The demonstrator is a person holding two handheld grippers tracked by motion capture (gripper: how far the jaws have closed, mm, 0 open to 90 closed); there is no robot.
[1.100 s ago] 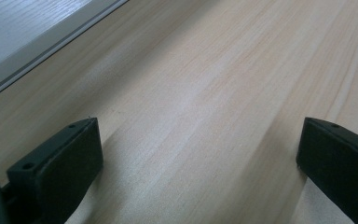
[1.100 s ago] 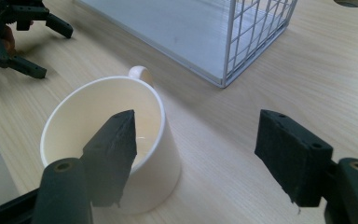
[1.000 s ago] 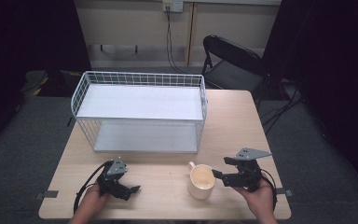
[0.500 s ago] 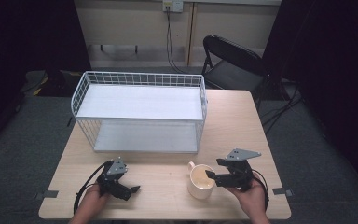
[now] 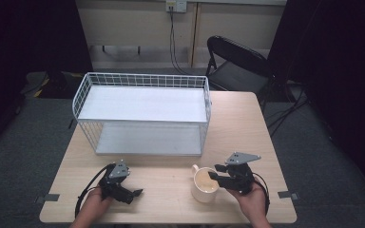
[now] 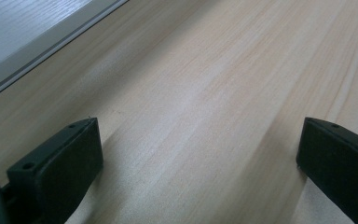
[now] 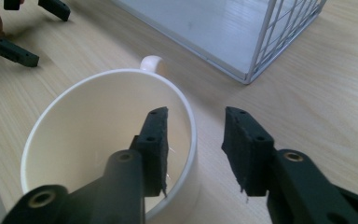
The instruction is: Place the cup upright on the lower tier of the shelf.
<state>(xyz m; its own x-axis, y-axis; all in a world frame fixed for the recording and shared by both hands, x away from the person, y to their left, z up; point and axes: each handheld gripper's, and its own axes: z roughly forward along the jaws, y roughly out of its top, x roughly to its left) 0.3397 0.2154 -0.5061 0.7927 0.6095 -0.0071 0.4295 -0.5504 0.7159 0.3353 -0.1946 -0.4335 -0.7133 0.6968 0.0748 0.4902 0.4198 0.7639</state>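
A: What does the mug (image 7: 107,140) look like?
B: Cream, glossy, upright on the table (image 5: 247,123) before the wire basket (image 5: 142,114).
A: Grippers?
B: The right gripper (image 7: 193,149) has just been closing, straddling its rim, pads apart. The left gripper (image 6: 196,163) is spread wide.

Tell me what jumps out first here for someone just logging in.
The cream mug near the table's front edge, with the right gripper straddling its rim: one of the fingers inside, the other outside, a gap left to the wall as they have just been closing. Behind it stands a white wire basket, and the left gripper rests open on bare wood at front left.
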